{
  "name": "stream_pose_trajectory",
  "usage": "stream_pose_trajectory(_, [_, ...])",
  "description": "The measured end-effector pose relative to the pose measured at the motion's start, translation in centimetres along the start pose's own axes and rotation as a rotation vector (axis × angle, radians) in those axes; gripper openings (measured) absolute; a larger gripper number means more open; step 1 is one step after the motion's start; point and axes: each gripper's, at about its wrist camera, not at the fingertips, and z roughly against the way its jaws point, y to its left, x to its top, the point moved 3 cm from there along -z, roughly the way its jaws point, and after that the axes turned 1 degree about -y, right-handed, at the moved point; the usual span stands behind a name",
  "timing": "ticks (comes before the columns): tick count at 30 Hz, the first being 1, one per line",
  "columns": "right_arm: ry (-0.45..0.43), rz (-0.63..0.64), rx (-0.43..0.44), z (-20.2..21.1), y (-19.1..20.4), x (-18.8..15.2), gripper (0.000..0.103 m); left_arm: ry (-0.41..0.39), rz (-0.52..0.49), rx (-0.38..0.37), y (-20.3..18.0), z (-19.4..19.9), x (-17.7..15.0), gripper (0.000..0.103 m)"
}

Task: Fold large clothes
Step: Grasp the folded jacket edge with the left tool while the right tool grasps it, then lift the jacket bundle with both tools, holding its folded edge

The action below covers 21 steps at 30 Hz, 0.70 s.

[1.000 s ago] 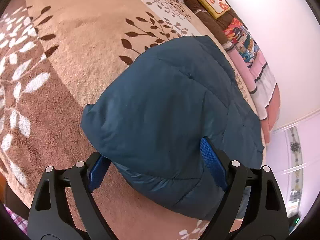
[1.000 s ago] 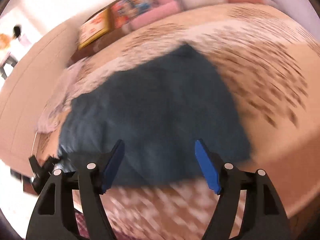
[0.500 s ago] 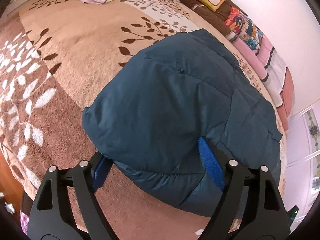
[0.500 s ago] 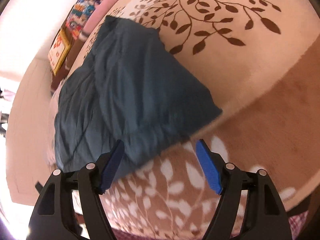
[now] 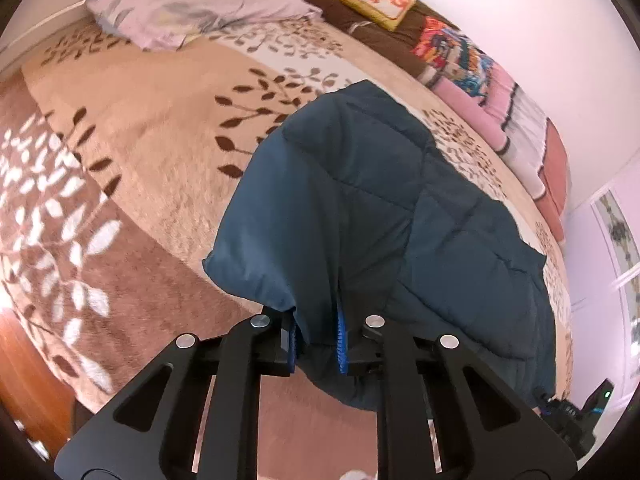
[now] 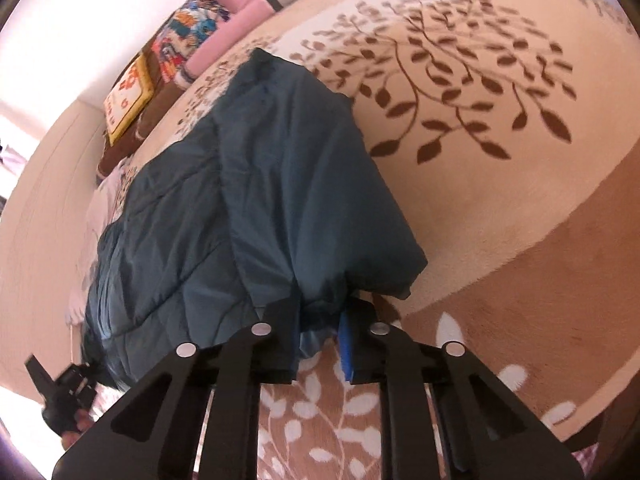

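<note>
A dark teal quilted jacket (image 5: 360, 208) lies folded on a bed with a tan leaf-patterned blanket (image 5: 152, 128). My left gripper (image 5: 318, 340) is shut on the jacket's near edge, with fabric pinched between the blue pads. In the right wrist view the jacket (image 6: 280, 168) stretches away to the upper left. My right gripper (image 6: 320, 340) is shut on the jacket's near corner, and a fold of fabric sits between the jaws. The other gripper (image 6: 64, 392) shows small at the lower left of that view.
A lilac pillow (image 5: 200, 8) lies at the head of the bed. A row of cushions and folded bedding (image 5: 472, 64) lines the wall. The bed's wooden edge (image 5: 24, 368) is at the lower left. The blanket (image 6: 500, 160) extends right of the jacket.
Both grippers have closed from wide open onto the jacket's near edge. The right gripper has swung in towards the jacket's corner. The jacket edge has lifted slightly.
</note>
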Motion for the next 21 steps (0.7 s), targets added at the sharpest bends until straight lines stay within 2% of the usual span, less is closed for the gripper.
stream_pose_trajectory(6, [0.032,0.055,-0.001,2.7,-0.3,-3.3,0.015,0.017,-0.029,0.0,1.3,3.1,-1.8,0.014])
stream_pose_trajectory(15, [0.103,0.077,-0.01,6.3,-1.5,-9.0,0.015,0.07,-0.019,-0.001,4.8,7.2,-6.9,0.014])
stream_pose_trajectory(21, [0.154,0.097,-0.068,4.2,-2.6,-10.0,0.018,0.087,0.01,0.005,6.2,5.8,-8.6,0.017])
